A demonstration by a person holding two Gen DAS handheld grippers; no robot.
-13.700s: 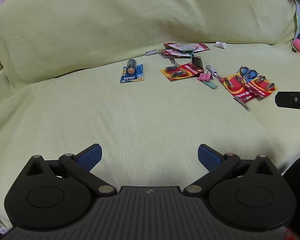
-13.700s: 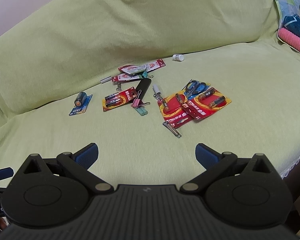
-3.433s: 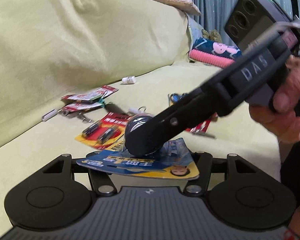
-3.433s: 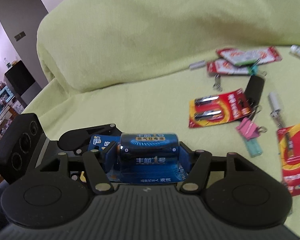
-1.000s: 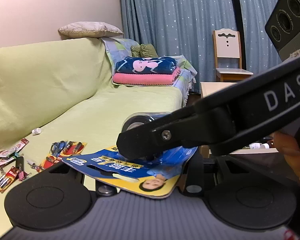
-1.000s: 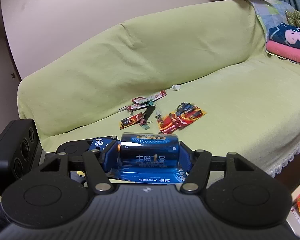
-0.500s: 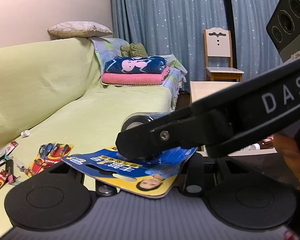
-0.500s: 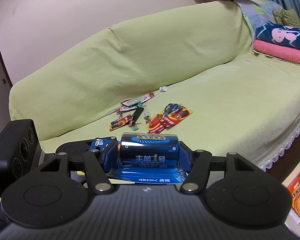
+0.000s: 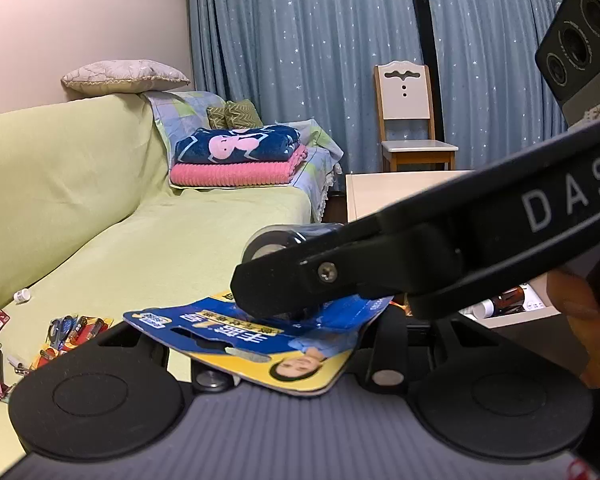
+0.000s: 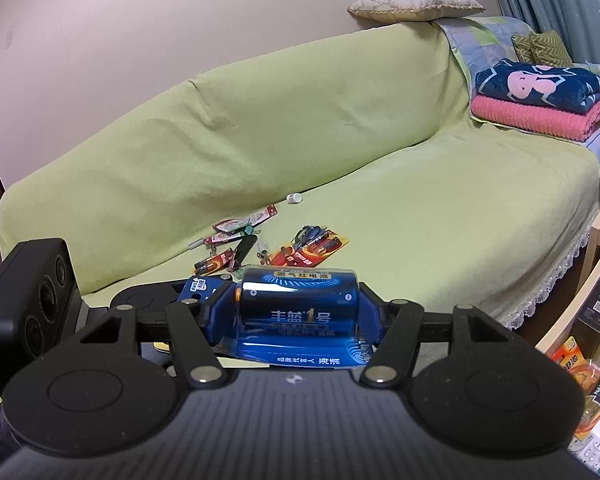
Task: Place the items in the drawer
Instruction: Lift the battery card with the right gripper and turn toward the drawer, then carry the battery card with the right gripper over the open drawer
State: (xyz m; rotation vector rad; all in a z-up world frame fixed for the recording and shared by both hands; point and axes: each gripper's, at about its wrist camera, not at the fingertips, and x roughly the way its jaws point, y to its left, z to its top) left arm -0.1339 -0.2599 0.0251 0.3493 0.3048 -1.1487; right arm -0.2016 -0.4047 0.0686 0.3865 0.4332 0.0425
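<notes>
Sofa point(image 10: 420, 208) with green cover fills most of both views; a folded stack of blankets point(image 10: 540, 96) sits at its far end, a cushion point(image 10: 416, 2) on the backrest. Beside the sofa end, a pale wooden cabinet with an open drawer point(image 10: 592, 292) shows at the right edge of the right wrist view; boxes and packets already lie in it. Scattered pile of small items point(image 10: 268, 244) on the sofa seat: red battery cards, scissors, binder clips, a small white bottle point(image 10: 294, 198) set apart from the rest. All of that is not yet moved. The one item in transit is the blue battery pack point(image 10: 296, 312), a large cell on a blister card. Right tool point(image 10: 296, 320) is closed on the cell, fingers pressing either end of it. Left tool point(image 9: 268, 344) is closed on the card portion of the same pack point(image 9: 260, 332), so both tools hold one object between them, lifted clear of the sofa and near the drawer but not over it. Judgement: task is early. First item is carried, not deposited; remaining work is to bring the pack over the drawer, release with both tools, then return for the pile, piece by piece.
</notes>
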